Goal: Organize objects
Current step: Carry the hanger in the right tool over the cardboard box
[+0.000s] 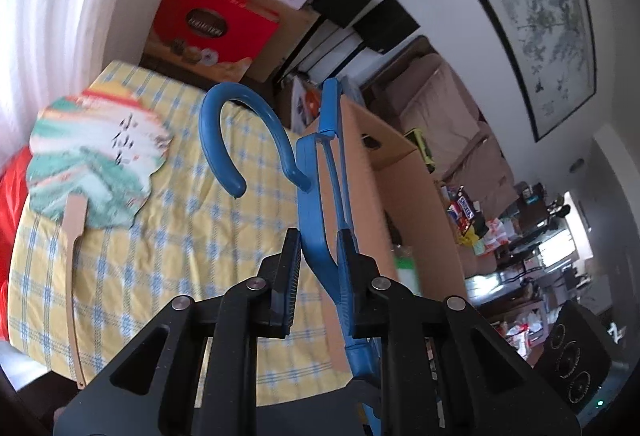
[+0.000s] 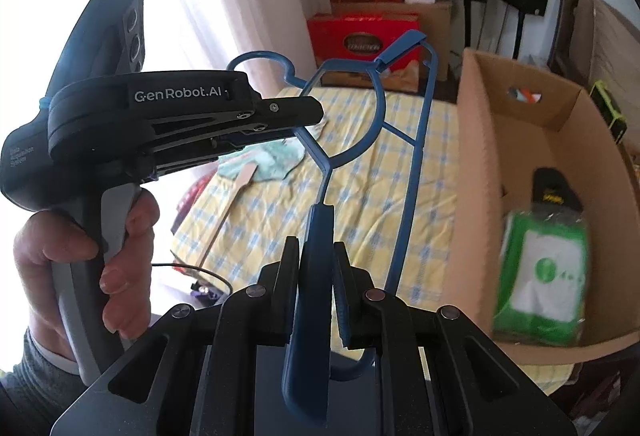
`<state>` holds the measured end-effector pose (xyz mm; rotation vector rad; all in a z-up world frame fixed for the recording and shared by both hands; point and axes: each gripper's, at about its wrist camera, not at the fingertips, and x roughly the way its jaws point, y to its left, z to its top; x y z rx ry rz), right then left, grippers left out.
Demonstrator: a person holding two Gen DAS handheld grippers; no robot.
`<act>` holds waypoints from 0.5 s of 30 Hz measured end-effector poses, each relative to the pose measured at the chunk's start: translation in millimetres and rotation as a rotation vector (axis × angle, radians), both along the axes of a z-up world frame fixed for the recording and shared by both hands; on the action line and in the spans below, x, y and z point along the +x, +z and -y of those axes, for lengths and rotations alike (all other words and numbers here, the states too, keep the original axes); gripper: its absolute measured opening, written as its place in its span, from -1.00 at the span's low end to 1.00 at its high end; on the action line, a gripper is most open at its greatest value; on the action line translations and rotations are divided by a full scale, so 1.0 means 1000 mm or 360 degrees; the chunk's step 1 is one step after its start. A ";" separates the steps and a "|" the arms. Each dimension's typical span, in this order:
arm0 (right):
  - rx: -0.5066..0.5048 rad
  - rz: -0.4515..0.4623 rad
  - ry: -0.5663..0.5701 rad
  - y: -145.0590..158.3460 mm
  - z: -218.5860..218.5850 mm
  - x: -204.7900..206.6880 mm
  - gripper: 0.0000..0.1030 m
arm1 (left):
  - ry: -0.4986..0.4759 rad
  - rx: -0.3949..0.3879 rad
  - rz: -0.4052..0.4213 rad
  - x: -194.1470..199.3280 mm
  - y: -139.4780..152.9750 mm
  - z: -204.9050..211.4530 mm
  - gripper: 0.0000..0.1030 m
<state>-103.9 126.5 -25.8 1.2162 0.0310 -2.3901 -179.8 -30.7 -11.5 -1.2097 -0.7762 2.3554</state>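
- I am looking along both grippers at a table covered in a yellow checked tablecloth (image 1: pixel 168 236), going from the left side to the right.
- Far left on the cloth, a paper hand fan (image 1: pixel 96 163) printed in green and white is lying flat, its pale wooden handle pointing toward me.
- In the right wrist view, a person's hand (image 2: pixel 76 256) is gripping the handle of the left gripper (image 2: pixel 304 115), whose black fingers are reaching in from the left to the hanger's frame.
- Seen from its own camera, the left gripper (image 1: pixel 320 256) is clenching its pads on the lower bar of a blue plastic hanger (image 1: pixel 316 175), with the curved hook standing up over the cloth.
- The right gripper (image 2: pixel 316 268) is grasping the same blue hanger (image 2: pixel 400 123) by a thick flat end, its two pads pressing on either side.
- I am holding the hanger up off the table between both grippers, just left of the box.
- At the right, an open cardboard box (image 2: pixel 472 139) is sitting on the table.
- Inside it, a green and white packet (image 2: pixel 544 276) is lying near a black item I cannot make out.
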 end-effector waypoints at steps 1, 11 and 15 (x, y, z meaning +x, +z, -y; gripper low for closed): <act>0.0005 -0.0012 -0.0008 0.003 -0.004 -0.001 -0.70 | -0.0007 -0.0001 -0.0008 -0.001 0.003 -0.004 -0.69; 0.0073 -0.0074 -0.0126 0.017 -0.054 -0.004 -0.70 | -0.0125 0.0059 -0.0028 -0.024 0.015 -0.062 -0.70; 0.0068 -0.0057 -0.0173 0.016 -0.076 -0.005 -0.70 | -0.0166 0.0049 0.0003 -0.034 0.009 -0.090 -0.70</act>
